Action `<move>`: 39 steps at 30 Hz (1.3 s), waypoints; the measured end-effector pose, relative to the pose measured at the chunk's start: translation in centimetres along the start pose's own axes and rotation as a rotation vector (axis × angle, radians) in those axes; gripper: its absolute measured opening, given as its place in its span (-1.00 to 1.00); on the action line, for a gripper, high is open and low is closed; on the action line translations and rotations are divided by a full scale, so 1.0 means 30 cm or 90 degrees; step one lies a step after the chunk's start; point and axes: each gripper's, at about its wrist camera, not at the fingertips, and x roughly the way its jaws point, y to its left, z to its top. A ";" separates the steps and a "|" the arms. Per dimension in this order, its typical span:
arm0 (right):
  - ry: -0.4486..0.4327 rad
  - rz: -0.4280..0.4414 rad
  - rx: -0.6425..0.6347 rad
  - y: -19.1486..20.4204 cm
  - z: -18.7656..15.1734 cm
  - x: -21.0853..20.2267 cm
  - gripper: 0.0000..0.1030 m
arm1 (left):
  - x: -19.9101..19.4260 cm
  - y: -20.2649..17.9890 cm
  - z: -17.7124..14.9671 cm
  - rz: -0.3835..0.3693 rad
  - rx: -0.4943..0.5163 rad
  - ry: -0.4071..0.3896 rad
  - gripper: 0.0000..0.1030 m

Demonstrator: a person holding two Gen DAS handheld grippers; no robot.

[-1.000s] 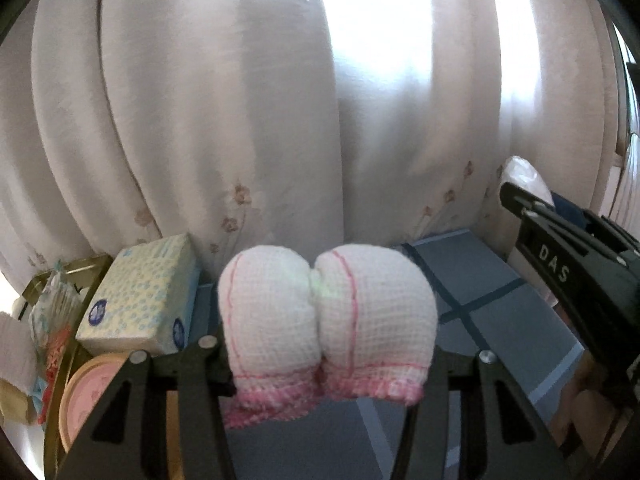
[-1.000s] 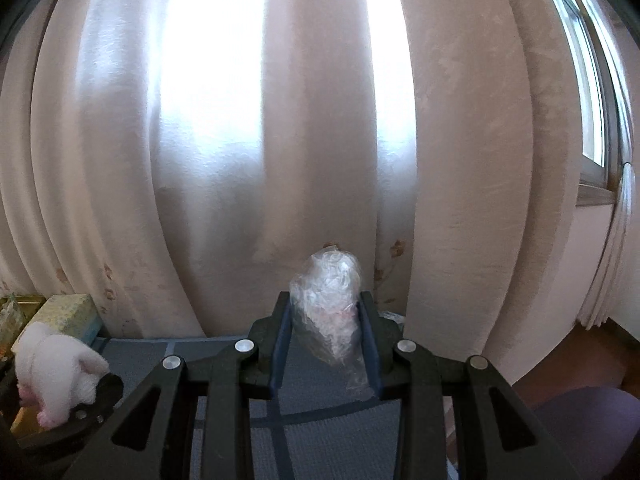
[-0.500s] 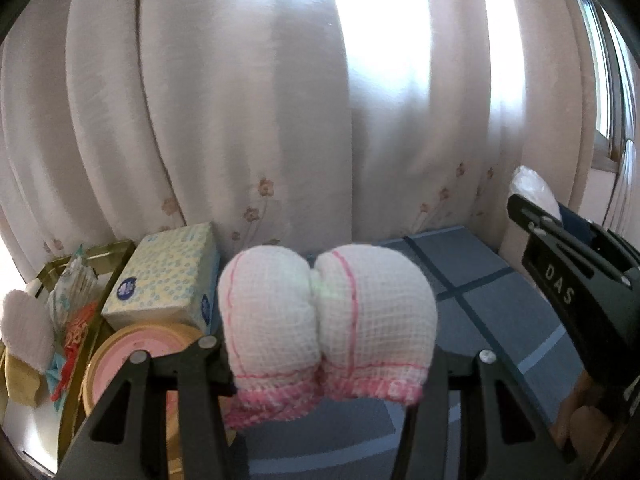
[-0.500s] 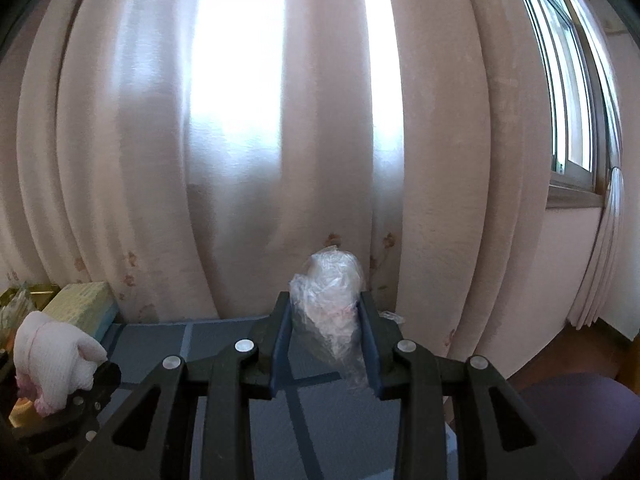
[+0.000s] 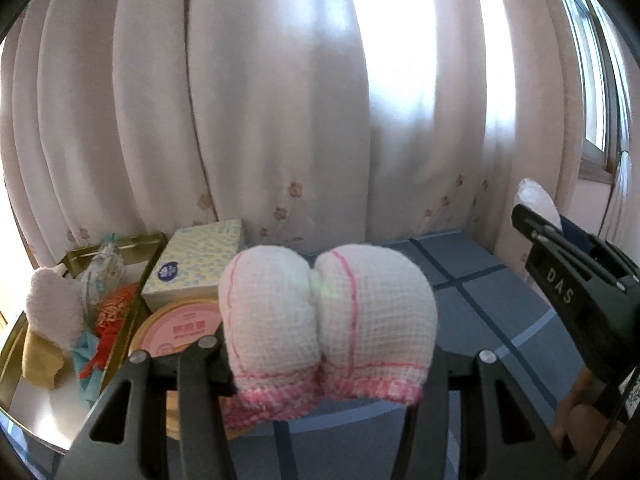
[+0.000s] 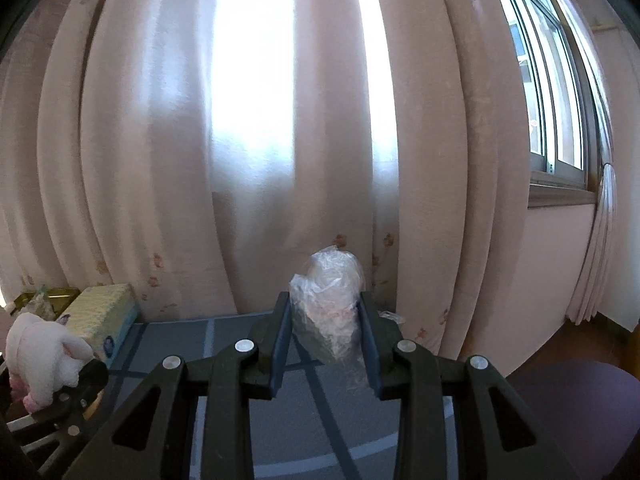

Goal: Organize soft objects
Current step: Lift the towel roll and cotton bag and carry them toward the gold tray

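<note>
My left gripper (image 5: 320,364) is shut on a pair of white gauze baby mittens with pink trim (image 5: 328,320), held above the blue checked table (image 5: 480,304). The mittens also show in the right wrist view (image 6: 40,356) at far left. My right gripper (image 6: 324,344) is shut on a crumpled clear plastic bag (image 6: 328,304) holding something pinkish. The right gripper also shows at the right of the left wrist view (image 5: 568,292), with the bag's top (image 5: 536,200) above it.
A gold tray (image 5: 24,360) at left holds a fluffy white cloth (image 5: 52,308), a yellow cloth, and red and blue items. A tissue box (image 5: 200,260) and a round pink-lidded tin (image 5: 180,328) sit beside it. Curtains (image 6: 280,120) hang behind; a purple seat (image 6: 580,400) stands at right.
Both grippers have risen and tilted, so more of the tray, tin and table shows in the left view. Both grips are unchanged.
</note>
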 end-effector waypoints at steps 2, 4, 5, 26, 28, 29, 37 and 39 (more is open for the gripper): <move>0.000 0.003 0.005 0.007 -0.003 -0.013 -0.33 | -0.017 0.006 -0.006 -0.001 0.004 -0.006 -0.04; 0.002 0.011 0.014 0.017 -0.007 -0.028 -0.33 | -0.035 0.018 -0.013 -0.002 0.005 -0.013 -0.04; 0.000 0.011 0.013 0.023 -0.007 -0.036 -0.32 | -0.042 0.023 -0.014 -0.001 0.004 -0.015 -0.04; -0.005 0.067 0.048 0.137 -0.049 -0.195 -0.32 | -0.122 0.140 -0.050 0.007 -0.023 -0.026 -0.04; -0.005 0.070 0.046 0.144 -0.050 -0.201 -0.32 | -0.125 0.142 -0.051 0.007 -0.023 -0.028 -0.04; -0.005 0.070 0.043 0.150 -0.050 -0.202 -0.32 | -0.125 0.143 -0.051 0.007 -0.023 -0.027 -0.04; -0.003 0.075 0.053 0.151 -0.056 -0.213 -0.32 | -0.138 0.144 -0.056 0.010 -0.027 -0.032 -0.04; -0.007 0.078 0.053 0.156 -0.058 -0.221 -0.32 | -0.144 0.147 -0.058 0.011 -0.029 -0.033 -0.04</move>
